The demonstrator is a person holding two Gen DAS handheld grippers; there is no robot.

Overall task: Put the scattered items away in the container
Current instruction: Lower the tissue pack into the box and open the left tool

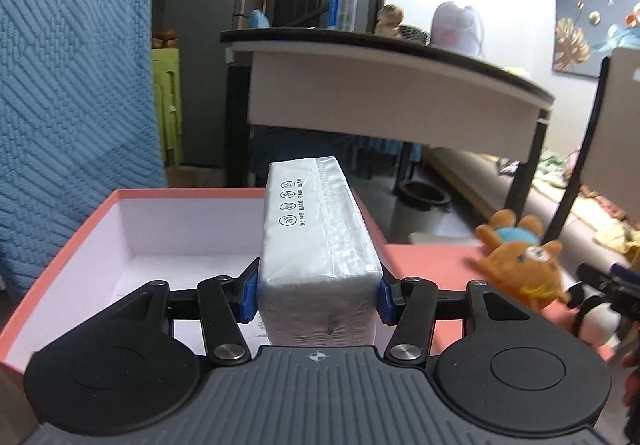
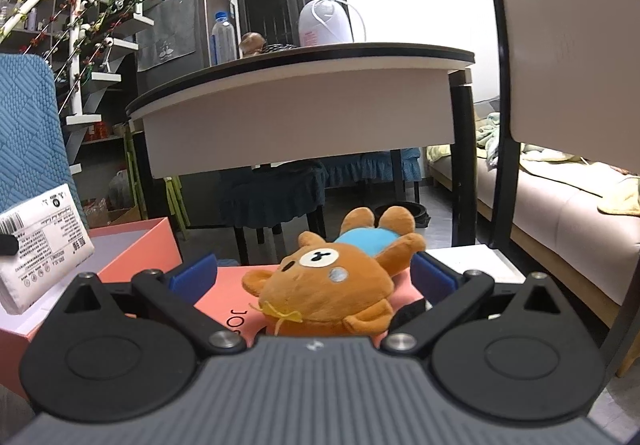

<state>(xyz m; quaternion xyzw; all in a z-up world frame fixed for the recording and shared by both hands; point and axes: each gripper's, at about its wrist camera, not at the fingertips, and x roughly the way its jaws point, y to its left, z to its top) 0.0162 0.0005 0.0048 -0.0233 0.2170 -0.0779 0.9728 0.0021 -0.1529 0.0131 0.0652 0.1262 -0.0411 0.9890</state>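
My left gripper (image 1: 316, 295) is shut on a white tissue pack (image 1: 316, 241), held above the open pink box (image 1: 72, 241) with a white inside. The same tissue pack (image 2: 40, 249) shows at the far left of the right wrist view, over the pink box (image 2: 136, 249). A brown plush bear (image 2: 332, 285) with a blue shirt lies on a pink lid (image 2: 224, 305), and the bear (image 1: 520, 261) also appears right of the box in the left wrist view. My right gripper (image 2: 316, 277) is open, its blue pads either side of the bear without pressing it.
A black-and-white plush (image 1: 592, 321) lies beside the bear. A table (image 2: 304, 101) with a bottle (image 2: 223, 37) stands behind, a dark bin (image 1: 424, 205) under it. A blue textured cover (image 1: 72, 85) rises at left, a chair back (image 2: 568, 45) and sofa (image 2: 560, 213) at right.
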